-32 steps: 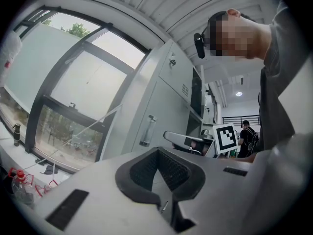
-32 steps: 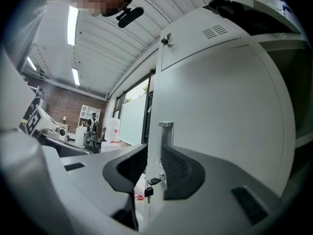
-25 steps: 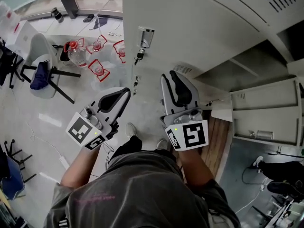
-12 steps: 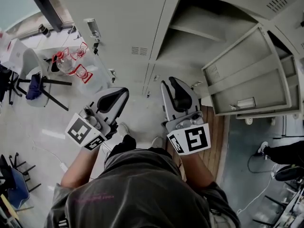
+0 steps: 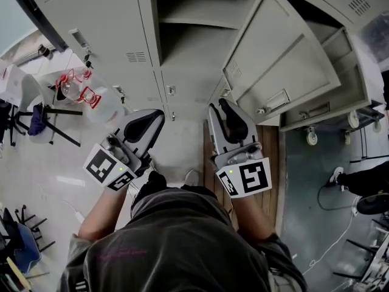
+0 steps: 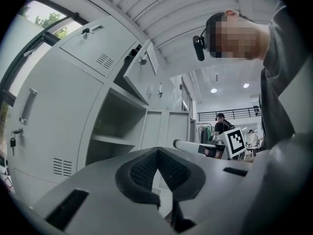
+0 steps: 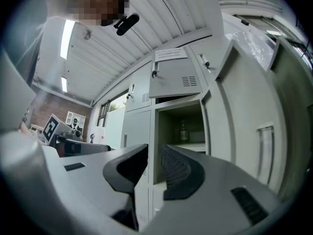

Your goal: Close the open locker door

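**Ctrl:** Head view first, what've you got?

**Me:** Both out in front of me, approx level. My left hand-held gripper [image 5: 157, 117] looks pressed together and empty. My right hand-held gripper [image 5: 219, 107] is slightly spread, also empty. The open locker door [image 5: 285, 59] is ahead of the right one and off to its right, swung well out, no contact. The compartment [image 5: 194, 17] it belongs to gapes straight ahead, btwn the two grippers' lines. A second door [image 5: 349, 72] stands open further right.

**Ctrl:** Left gripper view?

**Me:** The left hand-held gripper [image 6: 156, 151] has its pads meeting at the tips, nothing btwn them. The compartment [image 6: 117, 121] w/ its shelf [image 6: 115, 140] is ahead and to the left. I can't pick out the task door for sure here.

**Ctrl:** Right gripper view?

**Me:** The right hand-held gripper [image 7: 154, 150] shows a clear gap btwn the pads, only air in it. The compartment [image 7: 178, 126] is just beyond the tips, w/ a bottle [image 7: 183, 129] inside. The open locker door [image 7: 239, 111] is right of the jaws, handle [image 7: 264, 151] showing.

**Ctrl:** Which step?

**Me:** Approach, I reckon; nothing touched yet. Next I'd need the right one round the door's free edge, on the side away from the compartment, then a flat push toward the frame. Prob no grip needed.
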A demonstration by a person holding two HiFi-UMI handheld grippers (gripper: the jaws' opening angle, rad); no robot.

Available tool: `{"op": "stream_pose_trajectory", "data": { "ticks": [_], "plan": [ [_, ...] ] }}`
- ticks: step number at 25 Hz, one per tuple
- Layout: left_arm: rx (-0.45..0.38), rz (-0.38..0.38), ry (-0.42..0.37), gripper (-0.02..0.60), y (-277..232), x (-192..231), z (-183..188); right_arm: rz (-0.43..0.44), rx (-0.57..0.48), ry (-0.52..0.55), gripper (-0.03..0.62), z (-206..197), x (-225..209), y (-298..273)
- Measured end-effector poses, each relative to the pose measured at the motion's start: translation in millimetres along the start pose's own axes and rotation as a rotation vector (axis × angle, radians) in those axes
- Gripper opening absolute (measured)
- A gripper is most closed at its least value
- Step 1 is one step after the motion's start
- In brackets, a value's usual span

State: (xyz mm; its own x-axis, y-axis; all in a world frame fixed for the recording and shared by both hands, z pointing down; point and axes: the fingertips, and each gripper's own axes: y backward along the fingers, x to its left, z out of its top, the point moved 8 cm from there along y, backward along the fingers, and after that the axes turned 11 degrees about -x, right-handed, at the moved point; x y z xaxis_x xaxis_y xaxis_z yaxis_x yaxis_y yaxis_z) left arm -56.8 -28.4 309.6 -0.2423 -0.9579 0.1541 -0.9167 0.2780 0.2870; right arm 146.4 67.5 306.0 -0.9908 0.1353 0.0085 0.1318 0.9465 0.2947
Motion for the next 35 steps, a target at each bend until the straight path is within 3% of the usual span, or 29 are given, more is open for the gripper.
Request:
{"op": "stream_pose_trajectory", "data": {
  "ticks": [18,24,35],
  "plan": [
    [0.03,-0.09,0.002,0.014,-81,-88,-35,-0.175,-0.014,0.008,0.095,19,-100,107],
    [0.038,-0.119,0.004,0.014,-100,-100,-37,-0.223,-0.018,-0.002,0.095,24,-126,117],
    [0.074,-0.121,0.02,0.014,-114,-93,-49,-0.214,-0.004,-0.069,0.095,11,-144,111]
  ]
}}
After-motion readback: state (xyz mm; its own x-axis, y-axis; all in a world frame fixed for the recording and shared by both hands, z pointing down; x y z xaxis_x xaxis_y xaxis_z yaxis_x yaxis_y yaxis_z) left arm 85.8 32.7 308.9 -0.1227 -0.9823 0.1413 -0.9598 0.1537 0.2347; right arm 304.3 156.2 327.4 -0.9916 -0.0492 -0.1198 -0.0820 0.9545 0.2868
